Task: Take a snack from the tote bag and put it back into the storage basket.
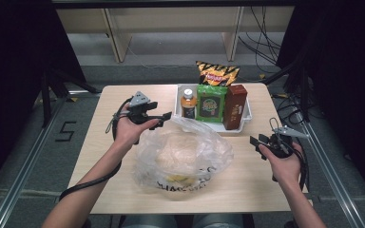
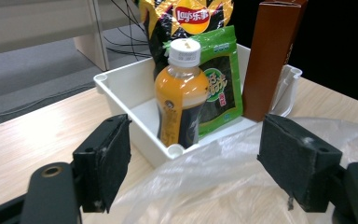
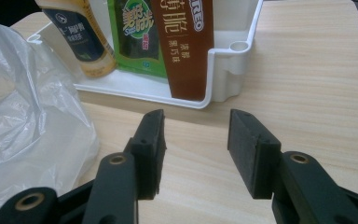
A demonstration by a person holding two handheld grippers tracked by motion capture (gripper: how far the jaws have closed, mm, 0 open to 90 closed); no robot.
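The upright orange-juice bottle with a white cap (image 2: 181, 95) stands at the near-left corner of the white plastic tray (image 2: 135, 95), straight ahead of the left gripper (image 2: 196, 168), whose jaws are spread empty over the clear plastic bag (image 1: 183, 154). The right gripper (image 3: 196, 149), half-open and empty, is held farther off on the tabletop (image 1: 247, 175).

A light wooden table (image 1: 123, 99) occupies the centre of the frame on a grey floor (image 1: 28, 156). Metal rails (image 1: 26, 166) run along both sides. A black "5" (image 1: 66, 131) is marked at left. Pale desk panels (image 1: 171, 21) line the top edge; black cables (image 1: 261, 45) trail at upper right. Side areas are dark.
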